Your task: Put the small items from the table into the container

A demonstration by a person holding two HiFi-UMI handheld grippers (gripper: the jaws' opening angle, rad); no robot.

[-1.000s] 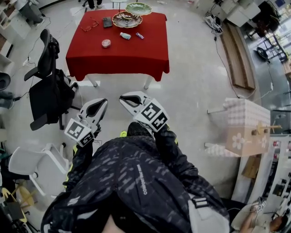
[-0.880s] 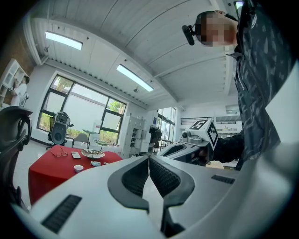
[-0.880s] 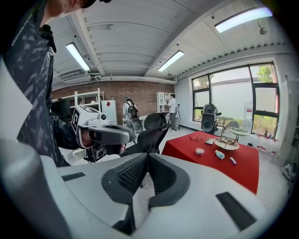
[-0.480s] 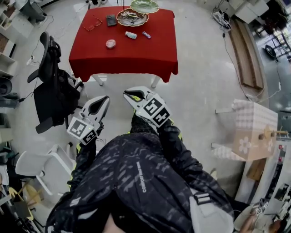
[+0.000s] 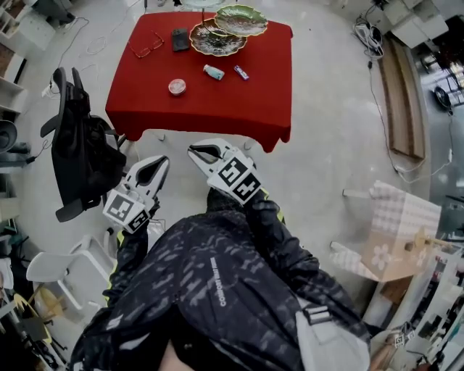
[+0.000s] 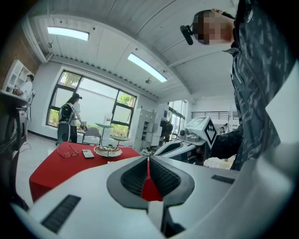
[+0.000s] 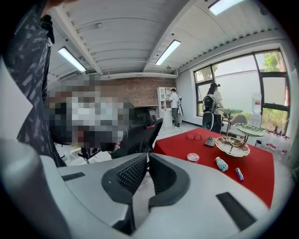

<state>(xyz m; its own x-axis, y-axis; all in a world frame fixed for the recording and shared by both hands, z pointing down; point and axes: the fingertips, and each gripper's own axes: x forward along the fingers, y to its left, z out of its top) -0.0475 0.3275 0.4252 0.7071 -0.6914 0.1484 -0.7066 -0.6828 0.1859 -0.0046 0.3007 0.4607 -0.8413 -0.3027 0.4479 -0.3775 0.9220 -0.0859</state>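
Red-clothed desk (image 5: 217,109) on pale floor | round tin (image 5: 176,87), small bottle (image 5: 214,72), wrapped bar (image 5: 241,72) on desk near two-tier dish stand (image 5: 210,51) | left gripper (image 5: 162,161), right gripper (image 5: 192,151): fingers pressed together, empty, short of desk

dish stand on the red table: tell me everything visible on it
The dish stand sits near the far edge of the red table, upright. Scalloped dishes hang off a thin pole: a brownish patterned dish lowest, a green dish offset above it, and, in the right gripper view, a smaller top dish. They look glazed or glassy. Nothing clearly lies in them. A dark phone lies beside it and a small bottle in front, both apart from it.
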